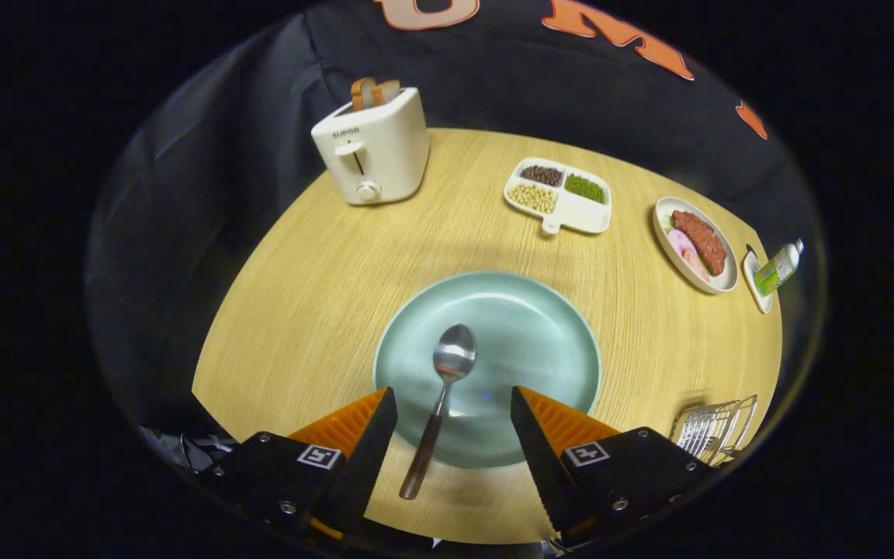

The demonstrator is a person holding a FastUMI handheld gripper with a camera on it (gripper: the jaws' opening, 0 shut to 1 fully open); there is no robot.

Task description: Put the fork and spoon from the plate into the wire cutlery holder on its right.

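The steel spoon with a dark wooden handle [439,407] lies across the near rim of the round pale-green plate [540,334], bowl on the plate, handle end overhanging onto the table. It sits between the fingers of the orange-and-black gripper [453,427], whose jaws stand spread wide, touching nothing. I cannot see a fork on the plate. The wire cutlery holder [715,431] stands just beyond the right finger, near the table edge, well apart from the plate.

Risks, as judged:
- Handle is thin and lies aslant; closing off-centre could swing it or flick the bowl sideways.
- Handle rests on the rim, so a low pinch may tip the plate or scrape it.
- Holder is light wire at the table's edge; a hard drop-in could push it over or off.

Surface: light wood-grain round table [323,295], matt. Farther back stand a white toaster with two slices of bread [373,147], a white divided dish of beans [559,194], a white oval plate of meat [697,244] and a small green bottle on a white saucer [777,268]. Black cloth walls the booth.
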